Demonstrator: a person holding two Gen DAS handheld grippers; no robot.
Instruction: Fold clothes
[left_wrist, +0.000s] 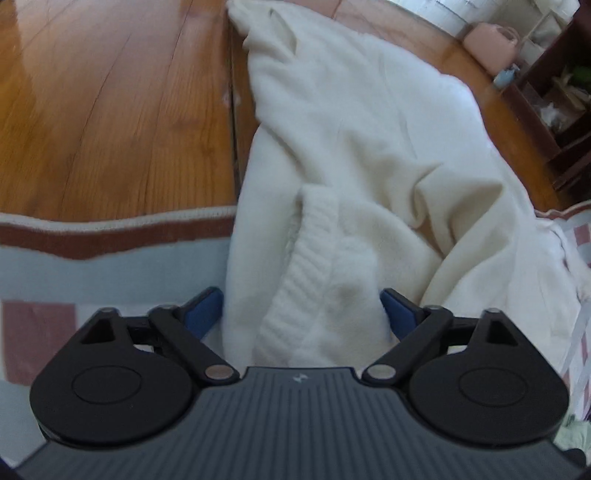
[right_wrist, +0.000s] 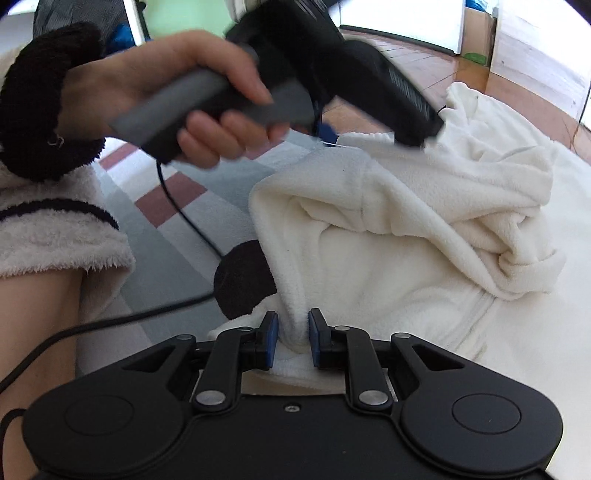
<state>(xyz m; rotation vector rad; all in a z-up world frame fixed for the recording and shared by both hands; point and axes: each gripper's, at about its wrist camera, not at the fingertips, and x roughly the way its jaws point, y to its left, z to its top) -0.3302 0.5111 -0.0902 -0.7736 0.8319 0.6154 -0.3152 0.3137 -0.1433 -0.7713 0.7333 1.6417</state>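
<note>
Cream-white fleece garment (left_wrist: 369, 155) carried a ribbed cuff (left_wrist: 295, 280) at 6 o'clock; glossy honey-brown wood floor (left_wrist: 110, 110) at 10 o'clock; rug (left_wrist: 55, 266) showed grey-blue and brick-red blocks; black grippers bore blue pads (right_wrist: 271, 326).

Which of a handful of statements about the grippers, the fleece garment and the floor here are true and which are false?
1. The right gripper pinches a fold of the white fleece garment. True.
2. The left gripper is clamped shut. False: its jaws stand wide, with the garment's ribbed cuff lying between them unpressed.
3. Part of the garment lies on a wooden floor. True.
4. The garment is dark blue. False: it is cream white.
5. A hand holds the left gripper's handle. True.
</note>
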